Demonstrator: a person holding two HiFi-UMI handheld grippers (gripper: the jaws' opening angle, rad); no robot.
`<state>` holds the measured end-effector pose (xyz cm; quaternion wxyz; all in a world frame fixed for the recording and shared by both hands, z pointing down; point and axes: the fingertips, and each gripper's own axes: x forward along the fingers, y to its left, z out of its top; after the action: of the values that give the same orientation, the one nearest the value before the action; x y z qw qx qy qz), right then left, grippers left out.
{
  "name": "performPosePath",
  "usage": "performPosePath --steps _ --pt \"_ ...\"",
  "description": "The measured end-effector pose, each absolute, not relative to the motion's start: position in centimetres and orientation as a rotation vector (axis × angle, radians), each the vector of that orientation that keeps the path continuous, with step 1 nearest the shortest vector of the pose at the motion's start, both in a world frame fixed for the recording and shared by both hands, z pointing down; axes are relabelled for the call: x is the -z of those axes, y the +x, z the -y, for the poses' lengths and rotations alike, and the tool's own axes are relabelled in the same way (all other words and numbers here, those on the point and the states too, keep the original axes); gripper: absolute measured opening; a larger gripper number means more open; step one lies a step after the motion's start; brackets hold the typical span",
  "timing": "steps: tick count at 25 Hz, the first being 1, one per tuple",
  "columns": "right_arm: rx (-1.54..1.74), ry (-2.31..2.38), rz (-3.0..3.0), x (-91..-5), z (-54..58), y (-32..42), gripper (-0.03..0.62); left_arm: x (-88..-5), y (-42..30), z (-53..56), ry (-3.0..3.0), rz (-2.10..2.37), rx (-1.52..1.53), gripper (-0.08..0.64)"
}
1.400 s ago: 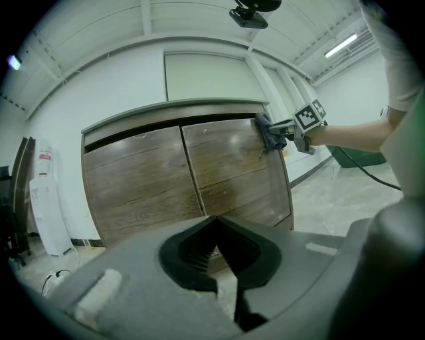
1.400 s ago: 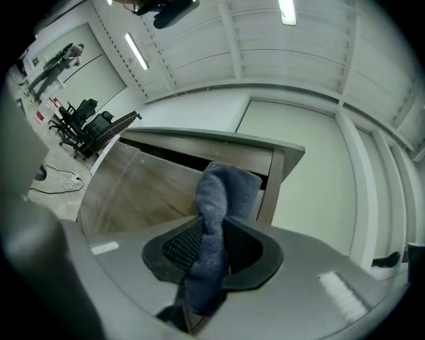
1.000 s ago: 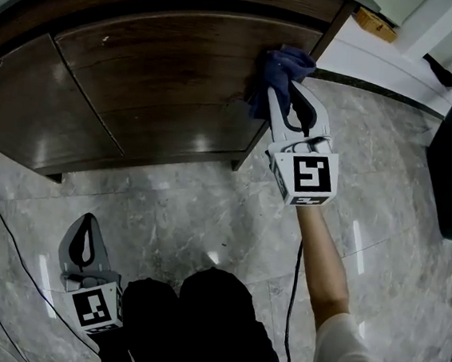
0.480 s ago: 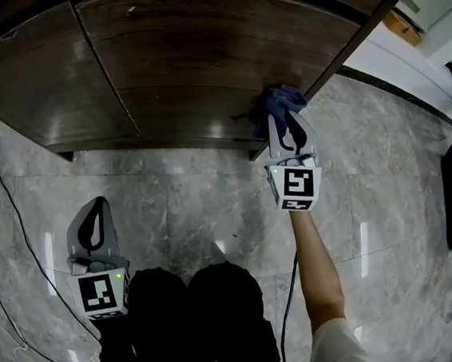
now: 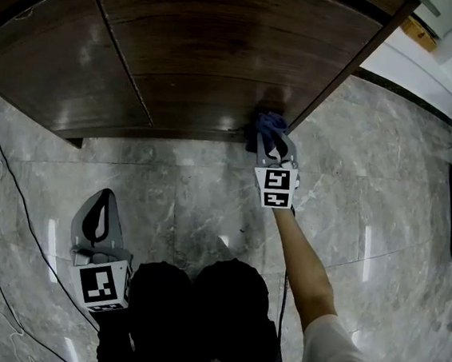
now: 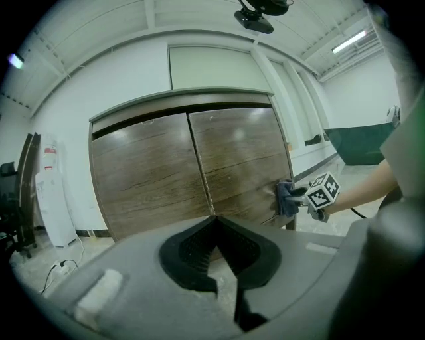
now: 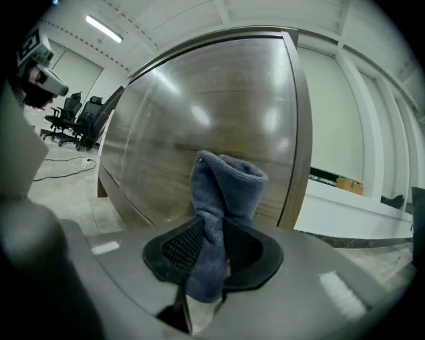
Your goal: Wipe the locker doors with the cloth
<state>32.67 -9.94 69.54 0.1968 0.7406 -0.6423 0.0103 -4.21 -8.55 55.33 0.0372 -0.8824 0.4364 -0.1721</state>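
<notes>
We see the blue cloth (image 5: 269, 125) pinched between the right gripper's (image 5: 271, 139) jaws, against the right locker door's (image 5: 240, 49) lower right corner, upper centre of the head view. At lower left, the left gripper (image 5: 108, 198) hangs over the marble floor (image 5: 191, 205), jaws pressed together on nothing.

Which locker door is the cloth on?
The right-hand door: the right gripper holds the cloth at its lower outer corner, away from the left door.

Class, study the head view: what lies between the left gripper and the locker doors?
Only bare grey marble floor separates the left gripper from the locker doors; nothing stands on that stretch. The head view shows this.
</notes>
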Motion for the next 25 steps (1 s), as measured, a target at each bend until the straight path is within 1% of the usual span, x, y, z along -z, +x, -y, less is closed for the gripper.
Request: performPosePath --steps 5,10,14,22,25 --pt "-0.113 2.068 1.776 -72.9 10.2 32.1 0.087 -55.5 -4.6 8.2 -2.702 -1.338 0.544 0.002" --pt "-0.12 2.047 1.782 -71.6 10.6 31.4 0.086 -55.0 -4.9 8.3 -2.699 -1.35 0.539 0.002" --pt "-0.017 2.02 1.831 -67.1 11.4 30.0 0.086 -55.0 -5.2 8.3 -2.695 -1.343 0.529 0.002" --pt "0.215 2.006 1.911 -55.3 12.7 27.6 0.086 -54.6 -5.7 8.4 -2.716 -1.356 0.492 0.002" --pt "0.242 2.017 1.938 -51.0 13.1 26.7 0.086 -54.3 -6.1 8.4 -2.718 -1.368 0.483 0.002"
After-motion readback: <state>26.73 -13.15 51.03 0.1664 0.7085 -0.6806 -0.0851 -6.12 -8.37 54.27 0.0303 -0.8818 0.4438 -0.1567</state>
